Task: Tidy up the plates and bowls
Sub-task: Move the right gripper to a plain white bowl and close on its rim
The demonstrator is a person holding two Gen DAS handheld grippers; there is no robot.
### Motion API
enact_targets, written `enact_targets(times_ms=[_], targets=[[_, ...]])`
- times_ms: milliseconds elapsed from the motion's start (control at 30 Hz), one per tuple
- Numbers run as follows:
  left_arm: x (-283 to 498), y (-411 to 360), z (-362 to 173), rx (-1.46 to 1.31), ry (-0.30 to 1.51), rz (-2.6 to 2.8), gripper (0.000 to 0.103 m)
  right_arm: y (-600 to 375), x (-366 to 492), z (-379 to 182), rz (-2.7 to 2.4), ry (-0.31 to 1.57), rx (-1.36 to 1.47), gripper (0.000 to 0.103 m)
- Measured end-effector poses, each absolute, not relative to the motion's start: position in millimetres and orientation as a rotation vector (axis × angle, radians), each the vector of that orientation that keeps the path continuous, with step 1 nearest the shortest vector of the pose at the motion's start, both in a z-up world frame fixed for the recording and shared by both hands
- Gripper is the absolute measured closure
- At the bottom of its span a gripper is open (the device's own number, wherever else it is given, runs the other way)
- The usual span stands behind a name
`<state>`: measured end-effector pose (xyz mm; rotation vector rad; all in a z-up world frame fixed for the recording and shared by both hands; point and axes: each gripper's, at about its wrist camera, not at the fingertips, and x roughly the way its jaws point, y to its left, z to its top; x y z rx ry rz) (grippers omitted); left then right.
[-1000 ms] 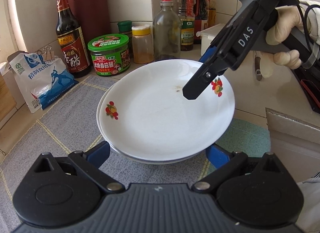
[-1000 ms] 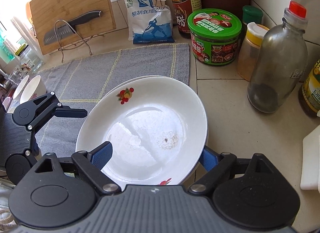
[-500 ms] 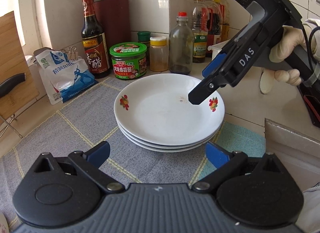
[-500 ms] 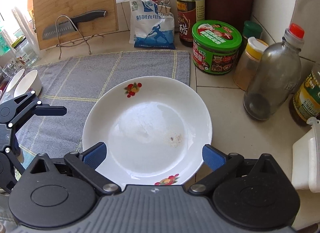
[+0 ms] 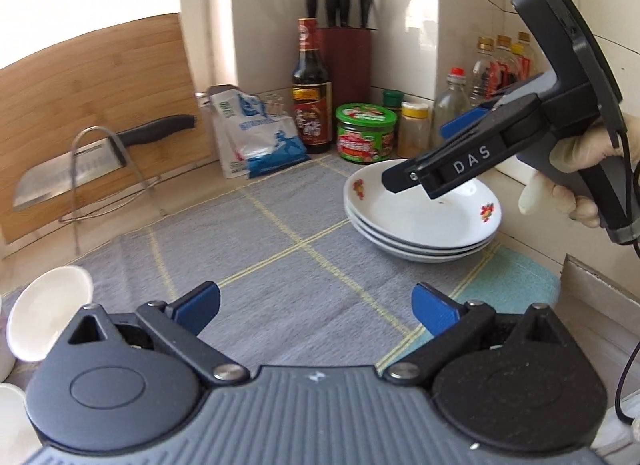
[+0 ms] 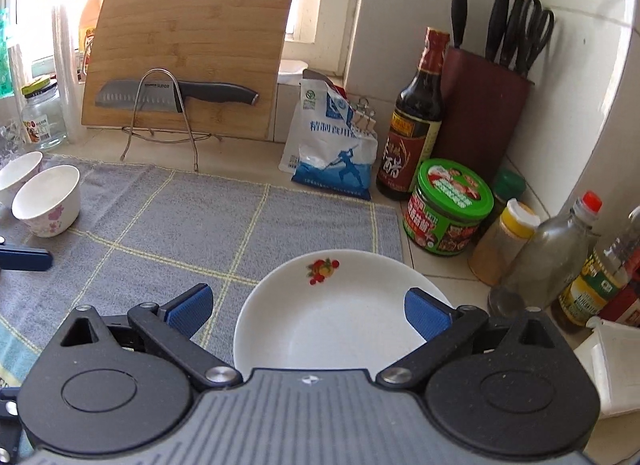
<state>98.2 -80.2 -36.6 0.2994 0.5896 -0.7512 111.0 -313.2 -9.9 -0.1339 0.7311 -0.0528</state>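
A stack of three white plates with fruit prints rests at the right end of the grey mat; the right wrist view shows it from above as the plates. My right gripper hovers above the stack's near rim, open wide, its pads clear of the plates. From the left wrist view the right gripper hangs over the stack in a gloved hand. My left gripper is open over bare mat with nothing between its fingers. White bowls stand at the mat's left end.
Along the wall stand a cutting board with a knife in a wire rack, a salt bag, a soy bottle, a green-lidded jar, a knife block and several bottles. A white container sits far right.
The top plate, between both grippers' jaws a second ago, now rests on the stack. Both grippers have drawn back and up from it, and the bowls have come into view.
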Motion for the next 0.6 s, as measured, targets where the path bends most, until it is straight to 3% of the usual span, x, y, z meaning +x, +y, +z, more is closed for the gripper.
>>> enact_targets(times_ms=[600], targets=[[68.8,95.8,-46.7,0.237,0.605,-0.178,0.002,-108.7,141.6,3.7,0.582,0.676,-0.215,0.000]])
